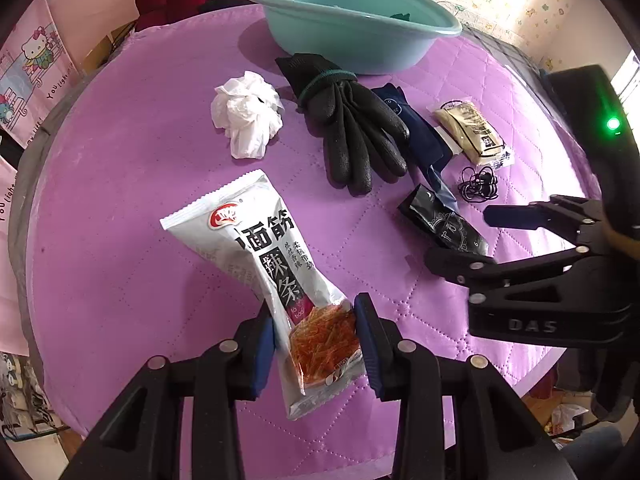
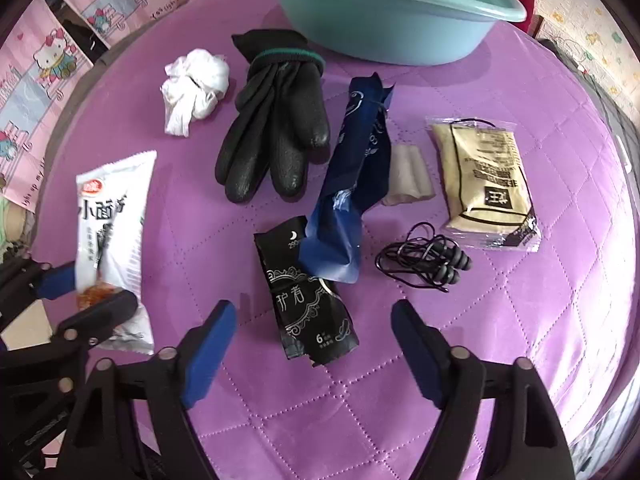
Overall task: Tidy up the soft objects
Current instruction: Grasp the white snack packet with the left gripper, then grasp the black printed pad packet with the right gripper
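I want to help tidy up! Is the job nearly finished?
Not nearly. The basin holds only a thing or two. The left tool grips the snack bag; the right tool is open above the black packet. The gloves, tissue, blue pouch and earphones still wait.

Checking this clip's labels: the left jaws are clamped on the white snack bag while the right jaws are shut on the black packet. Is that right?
Not quite. The left gripper does clamp the white snack bag, but the right gripper is open: the right wrist view shows its jaws spread either side of the black packet, not pressing on it.
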The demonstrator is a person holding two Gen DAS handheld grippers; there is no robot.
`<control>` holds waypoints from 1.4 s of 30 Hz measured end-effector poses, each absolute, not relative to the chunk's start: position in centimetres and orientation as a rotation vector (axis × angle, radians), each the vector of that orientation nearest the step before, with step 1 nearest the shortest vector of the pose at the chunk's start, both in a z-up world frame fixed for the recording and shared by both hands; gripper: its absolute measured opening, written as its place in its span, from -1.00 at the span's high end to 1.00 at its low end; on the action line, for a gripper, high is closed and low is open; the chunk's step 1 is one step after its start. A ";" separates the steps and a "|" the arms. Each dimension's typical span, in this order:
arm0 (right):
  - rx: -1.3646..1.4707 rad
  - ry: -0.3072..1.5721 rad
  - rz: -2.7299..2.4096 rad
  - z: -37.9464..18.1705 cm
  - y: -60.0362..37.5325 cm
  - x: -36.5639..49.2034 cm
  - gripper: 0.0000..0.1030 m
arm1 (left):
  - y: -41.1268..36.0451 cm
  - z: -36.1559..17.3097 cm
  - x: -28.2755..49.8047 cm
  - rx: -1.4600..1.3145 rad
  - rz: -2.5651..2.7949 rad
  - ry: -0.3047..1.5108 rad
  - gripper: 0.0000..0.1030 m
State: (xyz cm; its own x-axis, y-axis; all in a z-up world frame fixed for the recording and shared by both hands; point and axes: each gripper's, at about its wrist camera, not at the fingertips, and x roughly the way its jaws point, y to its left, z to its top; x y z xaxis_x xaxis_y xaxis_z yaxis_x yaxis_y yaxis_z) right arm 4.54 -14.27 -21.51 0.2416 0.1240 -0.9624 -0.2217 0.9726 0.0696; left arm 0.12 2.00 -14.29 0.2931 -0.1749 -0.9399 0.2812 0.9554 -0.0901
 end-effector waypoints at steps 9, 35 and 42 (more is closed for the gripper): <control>-0.060 1.332 0.254 -22.2 -12.5 4.5 0.59 | 1.9 -14.1 0.1 0.103 -0.318 1.226 0.20; 0.026 1.278 0.278 -16.6 -15.2 0.0 0.62 | 0.5 -11.2 -0.8 0.136 -0.414 1.165 0.20; 0.026 1.241 0.256 -14.4 -16.1 -0.5 0.62 | -0.2 -9.6 -0.8 0.145 -0.448 1.142 0.20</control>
